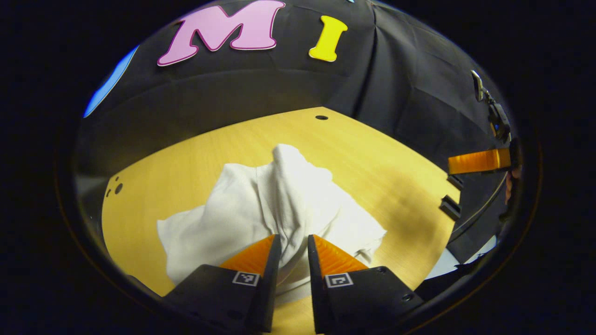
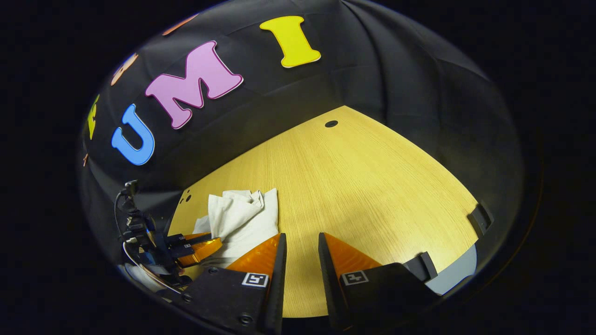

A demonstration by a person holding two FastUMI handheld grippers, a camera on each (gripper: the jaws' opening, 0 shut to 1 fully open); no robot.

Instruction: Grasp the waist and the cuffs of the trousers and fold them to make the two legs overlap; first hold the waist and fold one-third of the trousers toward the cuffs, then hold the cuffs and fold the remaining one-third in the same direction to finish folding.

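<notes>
One pair of white trousers [image 1: 274,204] lies bunched on the surface [image 1: 372,158]. Two tools: the left tool [image 1: 294,242] gapes slightly over cloth, the right tool [image 2: 301,239] slightly, empty.

My left tool [image 1: 294,239]: jaws a narrow gap apart, pointing forward and downward. My right tool [image 2: 301,237]: jaws likewise slightly parted, gripping nothing, held off to the side.
</notes>
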